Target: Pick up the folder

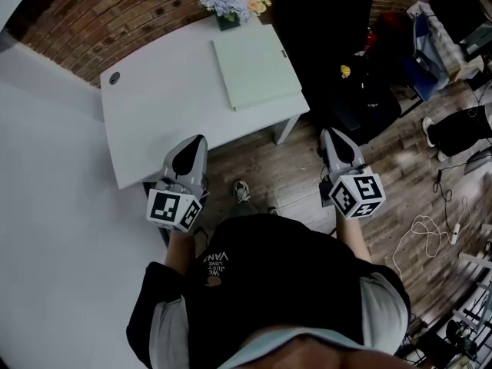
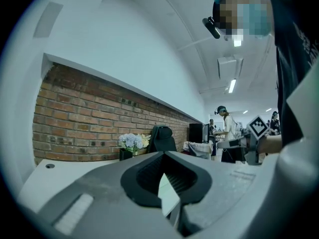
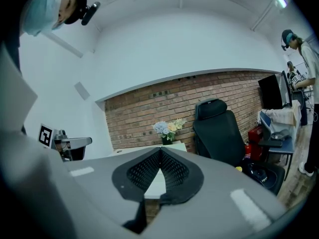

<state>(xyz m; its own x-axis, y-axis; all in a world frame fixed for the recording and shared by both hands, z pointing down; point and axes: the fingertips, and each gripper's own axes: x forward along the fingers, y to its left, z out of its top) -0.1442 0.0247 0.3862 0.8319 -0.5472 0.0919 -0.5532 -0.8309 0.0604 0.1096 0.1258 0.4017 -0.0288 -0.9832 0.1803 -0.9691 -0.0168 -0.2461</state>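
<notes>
My left gripper (image 1: 196, 141) and right gripper (image 1: 330, 134): jaws pressed together, empty. Folder (image 1: 256, 66) flat on table (image 1: 154, 106), 12 o'clock. Probably light, thin, slick; I'd pinch its 3 o'clock edge.

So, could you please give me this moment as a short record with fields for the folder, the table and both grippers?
folder: pale green, lying flat on the table's far right part, untouched
table: white, against a brick wall
flowers: in a dark pot at the table's far edge, just behind the folder
left gripper: jaws shut, empty, by the table's near edge
right gripper: jaws shut, empty, over the wooden floor beside the table's right corner
task stage: folder not yet reached
</notes>
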